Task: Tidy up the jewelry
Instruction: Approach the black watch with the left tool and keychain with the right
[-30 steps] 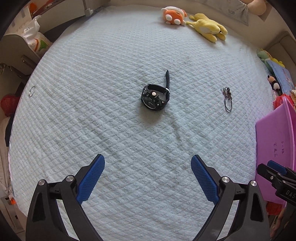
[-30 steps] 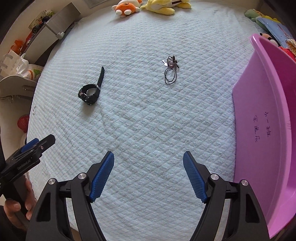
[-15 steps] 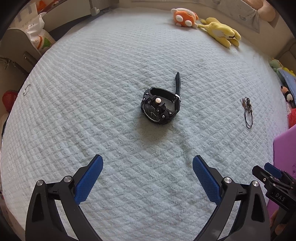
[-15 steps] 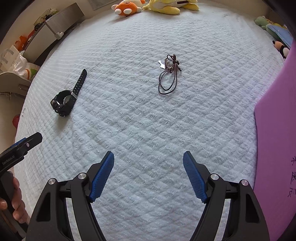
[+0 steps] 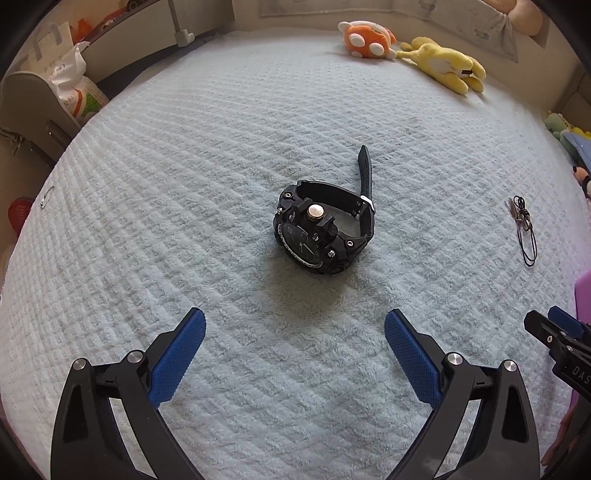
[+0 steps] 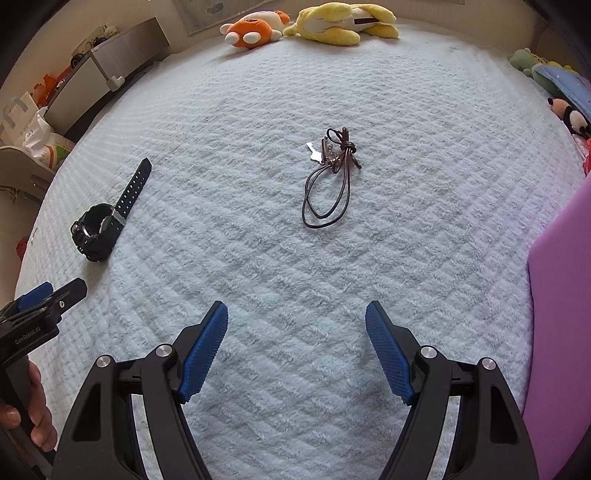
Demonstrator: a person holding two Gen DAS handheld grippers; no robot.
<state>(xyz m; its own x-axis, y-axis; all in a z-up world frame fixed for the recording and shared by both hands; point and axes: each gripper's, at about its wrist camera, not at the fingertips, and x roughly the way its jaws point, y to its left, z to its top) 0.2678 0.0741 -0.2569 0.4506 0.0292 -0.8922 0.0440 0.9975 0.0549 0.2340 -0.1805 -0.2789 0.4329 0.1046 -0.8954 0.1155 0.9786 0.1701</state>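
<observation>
A black wristwatch (image 5: 323,229) with a rose-gold button lies on its side on the pale quilted blanket (image 5: 184,184), strap tail pointing away. My left gripper (image 5: 293,328) hovers open just short of it, blue pads empty. A dark cord necklace (image 6: 328,177) with a small silver pendant lies ahead of my right gripper (image 6: 295,321), which is also open and empty. The watch (image 6: 101,221) shows at the left of the right wrist view, and the necklace (image 5: 524,229) at the right of the left wrist view.
A purple bin (image 6: 561,295) stands at the right edge. Orange (image 5: 365,35) and yellow (image 5: 443,62) plush toys lie at the far edge, more toys at the far right (image 6: 554,81). A thin ring (image 5: 46,195) rests near the left edge. Furniture and bags (image 5: 70,88) stand beyond.
Both grippers have come down and forward over the blanket: the watch and the necklace look larger and nearer. The purple bin has slid toward the right edge. Jaws stayed open.
</observation>
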